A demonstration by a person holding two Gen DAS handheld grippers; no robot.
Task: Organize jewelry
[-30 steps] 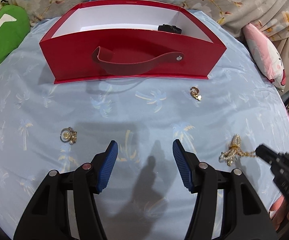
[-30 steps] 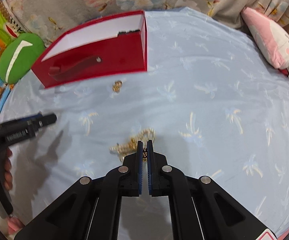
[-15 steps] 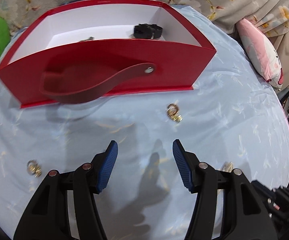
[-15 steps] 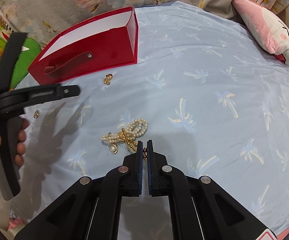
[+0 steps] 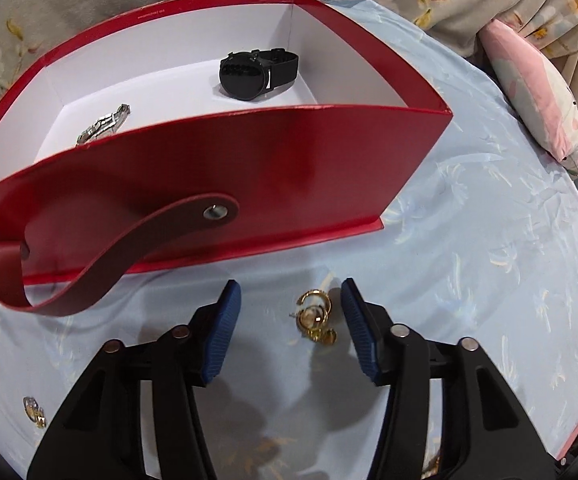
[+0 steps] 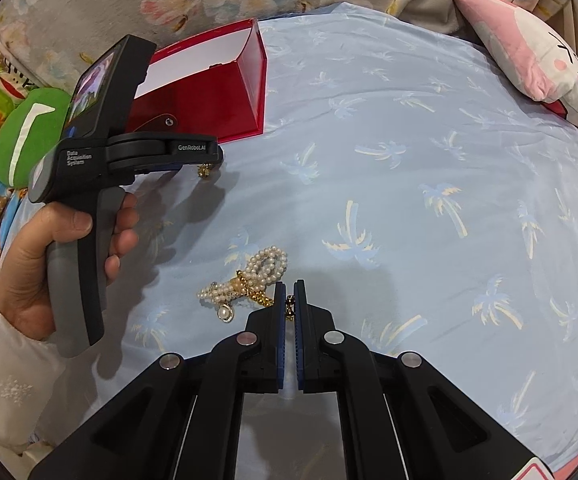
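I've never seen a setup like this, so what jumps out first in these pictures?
A big red box stands on the pale blue cloth, with a black watch inside. Just before it, the left gripper is closing around gold earrings. The right gripper pinches a pearl necklace's gold chain.

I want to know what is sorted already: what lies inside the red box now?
Inside the red box lie a black watch and a silver metal band. The front wall hides the near floor.

One red box (image 5: 249, 184), two watches (image 5: 257, 74), two earring clusters (image 5: 315, 316), one pearl necklace (image 6: 245, 284).
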